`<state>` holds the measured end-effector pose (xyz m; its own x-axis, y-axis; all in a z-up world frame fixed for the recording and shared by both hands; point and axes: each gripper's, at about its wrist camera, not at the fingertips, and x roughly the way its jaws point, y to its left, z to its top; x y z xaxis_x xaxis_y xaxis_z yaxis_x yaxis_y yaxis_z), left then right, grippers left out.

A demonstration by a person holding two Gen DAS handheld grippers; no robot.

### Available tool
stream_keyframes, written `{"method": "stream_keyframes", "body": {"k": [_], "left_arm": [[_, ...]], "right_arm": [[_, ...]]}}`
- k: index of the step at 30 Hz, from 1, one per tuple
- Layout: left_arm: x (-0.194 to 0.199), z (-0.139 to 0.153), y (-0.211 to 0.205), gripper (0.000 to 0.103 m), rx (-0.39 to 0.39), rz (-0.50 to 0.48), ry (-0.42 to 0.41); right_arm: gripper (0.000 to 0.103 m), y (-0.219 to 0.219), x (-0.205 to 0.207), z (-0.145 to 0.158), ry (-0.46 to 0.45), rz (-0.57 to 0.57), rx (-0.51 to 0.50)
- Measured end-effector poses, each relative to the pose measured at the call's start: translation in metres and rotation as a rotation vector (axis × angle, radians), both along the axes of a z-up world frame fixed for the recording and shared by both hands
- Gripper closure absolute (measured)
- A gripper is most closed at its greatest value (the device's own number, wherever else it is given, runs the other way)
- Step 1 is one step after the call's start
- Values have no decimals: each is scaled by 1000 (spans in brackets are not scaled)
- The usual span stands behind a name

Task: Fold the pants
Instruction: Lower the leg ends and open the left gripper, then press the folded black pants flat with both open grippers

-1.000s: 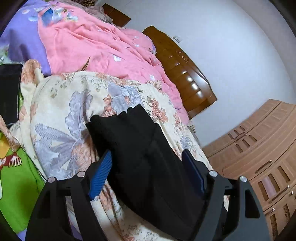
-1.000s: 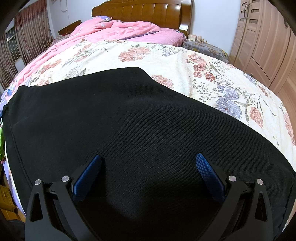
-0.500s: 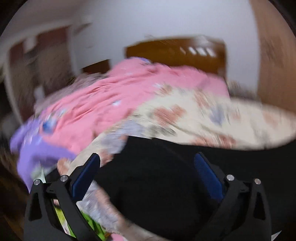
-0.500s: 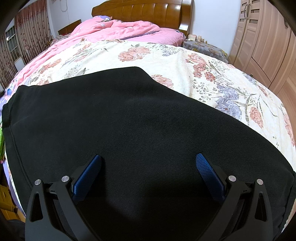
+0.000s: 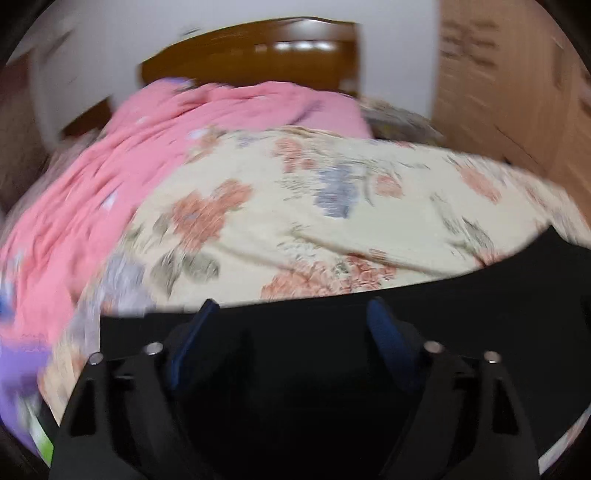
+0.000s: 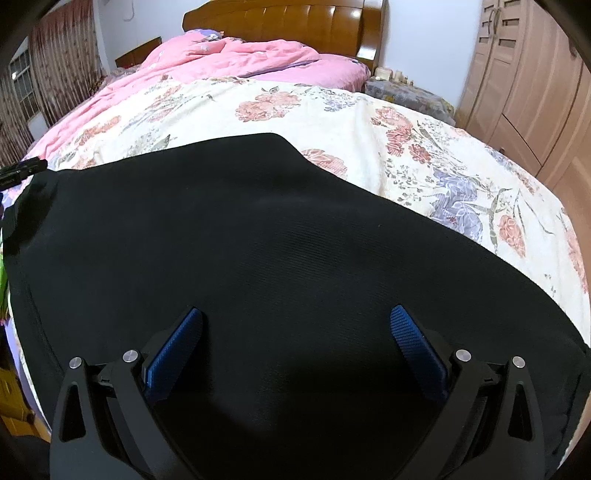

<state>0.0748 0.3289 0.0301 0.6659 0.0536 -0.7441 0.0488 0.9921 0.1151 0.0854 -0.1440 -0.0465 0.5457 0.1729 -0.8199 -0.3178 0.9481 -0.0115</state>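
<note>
Bedroom seen from the left wrist view, blurred: a bed with a floral cover (image 5: 332, 229) fills the middle, a pink quilt (image 5: 122, 177) lies ahead and to the left, a wooden headboard (image 5: 251, 51) stands far ahead, and a wardrobe (image 5: 517, 85) rises ahead on the right. Black pants (image 5: 295, 369) lie flat on the cover directly under and between the fingers of the left gripper (image 5: 291, 325), their far edge just ahead of the fingertips. The left gripper's blue pads (image 5: 384, 332) are spread apart, holding nothing. From the right wrist view, sharp: the same floral cover (image 6: 369, 122) stretches ahead, with the pink quilt (image 6: 240, 59) and headboard (image 6: 280, 18) beyond it, the wardrobe (image 6: 528, 81) ahead right, and curtains (image 6: 55, 70) ahead left. The pants (image 6: 258, 240) spread wide under and ahead of the right gripper (image 6: 295, 332), reaching past both sides of it. Its blue pads (image 6: 177, 347) are spread wide above the fabric, gripping nothing.
</note>
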Motion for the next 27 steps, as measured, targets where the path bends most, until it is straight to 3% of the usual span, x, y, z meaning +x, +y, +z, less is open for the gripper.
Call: {"method": "stream_keyframes", "body": {"k": [3,7,8,9,10,11,12,16,20,23,25,27], "left_arm": [[7,-8,-13,28,31,-201,54],[23,-31,-26,28,169,-295,144],[26,-38,-26,28,176,-315,167],[28,-41,-24,35,148,-332,182],[27,-40,-21,50,110,-347,188],[26,-39,-19,54,77,-364,197],[24,-38,-21,55,101,-364,185],[14,-40,-31,54,186,-356,154],[19,-40,-20,48,117,-332,164],[24,-41,-9,64,-9,-333,189],[21,-39,-9,93,-17,-329,172],[17,-36,-10,97,-1,-312,147]], "right_arm": [[4,1,0,0,-2,0,-3],[4,1,0,-1,-1,-1,2],[4,1,0,-1,-1,0,1],[4,0,0,0,-2,-1,1],[4,0,0,-1,-1,-1,1],[4,1,0,-1,-1,0,1],[4,0,0,-1,-1,0,1],[4,0,0,-1,-1,0,0],[4,1,0,0,-2,0,0],[4,1,0,0,-6,-3,-3],[4,1,0,0,-8,-5,-4],[4,0,0,0,-7,-5,-4]]}}
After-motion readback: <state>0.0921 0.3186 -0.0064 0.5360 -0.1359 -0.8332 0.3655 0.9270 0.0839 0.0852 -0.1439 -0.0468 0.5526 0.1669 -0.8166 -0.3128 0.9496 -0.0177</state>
